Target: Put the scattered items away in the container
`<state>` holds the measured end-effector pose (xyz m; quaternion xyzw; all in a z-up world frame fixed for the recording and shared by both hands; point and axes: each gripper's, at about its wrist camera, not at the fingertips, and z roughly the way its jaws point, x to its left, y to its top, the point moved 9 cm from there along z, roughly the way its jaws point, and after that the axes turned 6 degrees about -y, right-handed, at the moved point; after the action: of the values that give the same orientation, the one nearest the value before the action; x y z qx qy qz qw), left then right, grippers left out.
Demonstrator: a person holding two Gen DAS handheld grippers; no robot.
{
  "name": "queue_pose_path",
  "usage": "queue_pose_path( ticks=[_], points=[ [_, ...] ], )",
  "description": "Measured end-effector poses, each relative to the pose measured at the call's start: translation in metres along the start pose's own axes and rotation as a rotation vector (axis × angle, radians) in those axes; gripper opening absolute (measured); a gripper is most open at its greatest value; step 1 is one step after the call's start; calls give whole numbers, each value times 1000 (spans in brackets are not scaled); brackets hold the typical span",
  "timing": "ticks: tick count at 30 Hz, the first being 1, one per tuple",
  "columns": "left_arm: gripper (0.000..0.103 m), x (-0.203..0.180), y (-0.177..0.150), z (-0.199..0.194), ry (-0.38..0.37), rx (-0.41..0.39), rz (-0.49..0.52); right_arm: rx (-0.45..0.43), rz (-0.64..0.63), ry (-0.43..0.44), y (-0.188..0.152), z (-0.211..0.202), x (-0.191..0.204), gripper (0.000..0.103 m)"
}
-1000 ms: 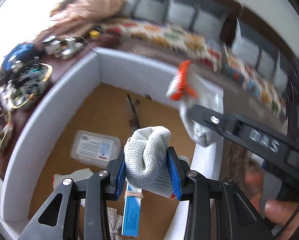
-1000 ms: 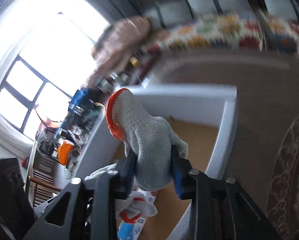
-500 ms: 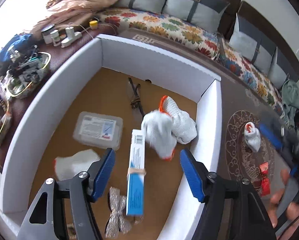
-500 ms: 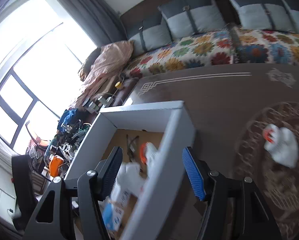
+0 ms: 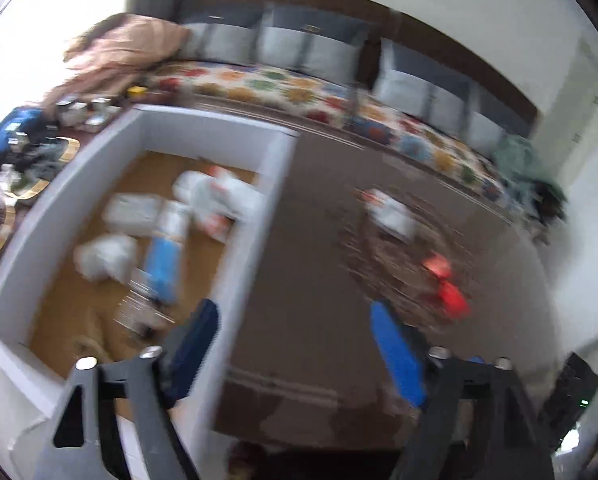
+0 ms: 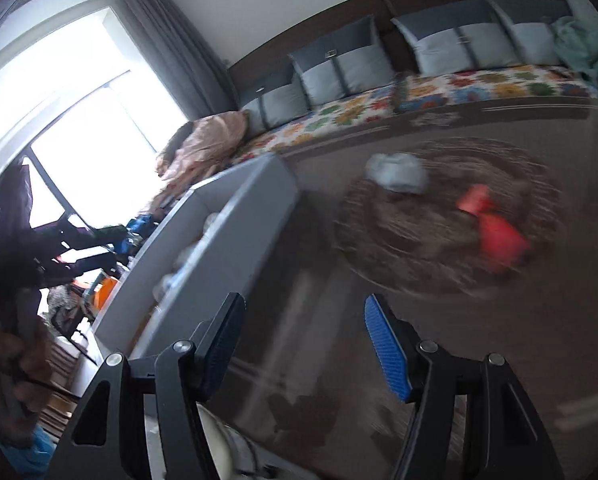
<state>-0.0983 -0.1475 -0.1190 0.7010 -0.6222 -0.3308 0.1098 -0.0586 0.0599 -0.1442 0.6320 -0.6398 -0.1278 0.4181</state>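
The white box (image 5: pixel 273 184) with a brown floor holds white gloves (image 5: pixel 215 196), a blue and white carton (image 5: pixel 165 252) and several other items, all blurred. On the brown rug to its right lie a white glove (image 5: pixel 391 210) and a red item (image 5: pixel 445 284). My left gripper (image 5: pixel 295 344) hangs over the box's right wall and the rug, its jaws opening with nothing between them. My right gripper (image 6: pixel 303 340) is open and empty over the rug, right of the box (image 6: pixel 235 224). The white glove (image 6: pixel 397 174) and red item (image 6: pixel 493 226) lie ahead of it.
A sofa with a flowered cover (image 5: pixel 299 96) and grey cushions (image 6: pixel 343 68) runs along the far wall. Clutter (image 5: pixel 19 148) fills the shelf left of the box. A hand with the other gripper (image 6: pixel 23 248) shows at the left of the right wrist view.
Both grippers let go of their white gloves, which now lie in the box. Both have swung right, away from the box and toward the rug, with jaws wider apart.
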Motion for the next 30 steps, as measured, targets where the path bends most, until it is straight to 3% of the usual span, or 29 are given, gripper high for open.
queue_pose_path(
  ticks=[2,6,11,19,30],
  points=[
    [86,-31,-21,14,-44,22,20,-25,7,-39,-10,-19,-22,63],
    [86,-78,-65,50,-62,92,77,-59,58,-129,-22,-48,-68,63],
    [86,-108,-98,72,28,133,205,-52,111,-218,-40,-60,-105,63],
    [86,-118,-97,60,135,65,307,-17,126,-262,-50,-57,-121,63],
    [86,-106,-96,63,185,68,307,28,98,-268,-59,-46,-116,63]
  ],
)
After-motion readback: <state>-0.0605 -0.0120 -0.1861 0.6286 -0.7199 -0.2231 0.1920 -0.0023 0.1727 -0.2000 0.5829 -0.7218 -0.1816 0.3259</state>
